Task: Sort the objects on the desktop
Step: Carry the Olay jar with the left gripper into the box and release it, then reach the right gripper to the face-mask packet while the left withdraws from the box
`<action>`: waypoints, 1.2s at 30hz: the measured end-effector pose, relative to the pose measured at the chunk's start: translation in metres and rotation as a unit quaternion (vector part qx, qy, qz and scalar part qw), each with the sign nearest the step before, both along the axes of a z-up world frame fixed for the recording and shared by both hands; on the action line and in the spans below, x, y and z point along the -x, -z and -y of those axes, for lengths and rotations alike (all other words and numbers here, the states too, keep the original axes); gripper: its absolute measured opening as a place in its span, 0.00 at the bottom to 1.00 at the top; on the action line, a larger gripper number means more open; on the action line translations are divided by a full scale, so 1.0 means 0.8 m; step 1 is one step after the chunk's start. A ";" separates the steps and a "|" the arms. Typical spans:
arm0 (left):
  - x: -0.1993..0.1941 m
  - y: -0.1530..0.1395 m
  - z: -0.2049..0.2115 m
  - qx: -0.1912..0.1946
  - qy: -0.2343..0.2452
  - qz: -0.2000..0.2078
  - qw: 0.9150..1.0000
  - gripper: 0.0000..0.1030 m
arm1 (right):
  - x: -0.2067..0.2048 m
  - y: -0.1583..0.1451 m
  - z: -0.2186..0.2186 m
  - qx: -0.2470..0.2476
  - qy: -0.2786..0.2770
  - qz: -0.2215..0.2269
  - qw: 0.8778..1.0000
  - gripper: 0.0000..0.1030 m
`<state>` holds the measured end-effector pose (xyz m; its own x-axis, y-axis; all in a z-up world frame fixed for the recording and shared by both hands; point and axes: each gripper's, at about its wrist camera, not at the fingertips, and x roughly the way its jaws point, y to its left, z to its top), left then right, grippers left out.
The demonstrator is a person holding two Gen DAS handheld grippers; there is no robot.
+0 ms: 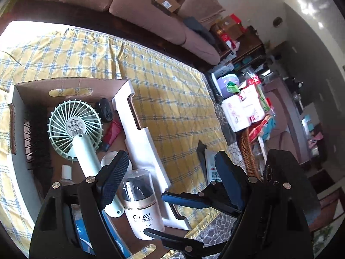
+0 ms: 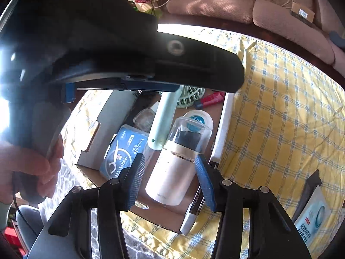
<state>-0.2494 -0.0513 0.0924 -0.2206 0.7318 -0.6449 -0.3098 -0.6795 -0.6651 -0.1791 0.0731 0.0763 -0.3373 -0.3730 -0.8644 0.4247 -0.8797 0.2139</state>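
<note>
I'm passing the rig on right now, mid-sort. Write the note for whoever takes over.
Left gripper: open, empty, over the cardboard box.
Right gripper: jaws straddle the Olay bottle inside the box; unclear whether the pads press it.
Done: fan, hairbrush, red tube and floss pick pack are in the box.
Left: the wipes packet lies outside on the checked tablecloth. Let go of the bottle if held; the packet probably goes next.

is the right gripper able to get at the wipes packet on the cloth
Probably yes, once freed. The wipes packet lies alone on the cloth outside the box, but the right gripper seems closed around the olay bottle.
</note>
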 end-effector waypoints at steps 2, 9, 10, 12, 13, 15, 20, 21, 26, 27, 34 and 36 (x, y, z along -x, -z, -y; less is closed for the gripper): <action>0.002 0.005 -0.013 0.020 0.011 0.003 1.000 0.77 | -0.005 -0.005 0.001 -0.014 -0.003 -0.010 1.000 0.50; 0.015 0.029 -0.033 0.015 0.011 0.020 1.000 0.78 | -0.026 -0.008 -0.001 -0.009 -0.018 -0.014 1.000 0.53; 0.015 0.031 -0.038 0.019 0.021 0.023 0.999 0.78 | -0.029 -0.010 -0.003 -0.008 -0.020 -0.016 1.000 0.53; 0.014 0.043 -0.050 0.048 0.040 0.043 0.997 0.76 | -0.035 -0.015 -0.011 0.006 -0.018 -0.020 1.000 0.56; 0.011 0.051 -0.053 0.061 0.047 0.054 0.996 0.75 | -0.038 -0.018 -0.016 0.014 -0.014 -0.021 1.000 0.57; 0.002 0.063 -0.055 0.078 0.057 0.074 0.993 0.66 | -0.041 -0.023 -0.026 0.025 -0.009 -0.027 0.999 0.61; -0.012 0.054 -0.040 0.089 0.035 0.054 0.994 0.73 | -0.062 -0.039 -0.049 0.041 0.010 -0.038 0.998 0.63; -0.013 0.046 -0.034 0.077 0.023 0.047 0.996 0.89 | -0.063 -0.040 -0.055 0.044 0.017 -0.039 0.998 0.66; -0.037 0.000 0.001 0.057 -0.014 0.004 0.998 1.00 | -0.064 -0.045 -0.061 0.049 0.031 -0.043 0.997 0.72; -0.043 -0.008 0.009 0.059 -0.019 -0.002 0.998 1.00 | -0.066 -0.044 -0.060 0.052 0.032 -0.043 0.997 0.73; -0.109 -0.020 0.061 0.072 -0.050 -0.026 0.996 1.00 | -0.083 -0.027 -0.032 0.061 0.040 -0.036 0.997 0.80; -0.131 -0.022 0.058 0.092 -0.042 -0.042 0.994 1.00 | -0.092 -0.024 -0.033 0.061 0.045 -0.037 0.996 0.85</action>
<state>-0.1449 -0.0975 0.1102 -0.3337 0.5805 -0.7427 -0.2958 -0.8126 -0.5022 -0.1053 0.0998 0.0956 -0.4358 -0.4381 -0.7862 0.3632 -0.8849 0.2917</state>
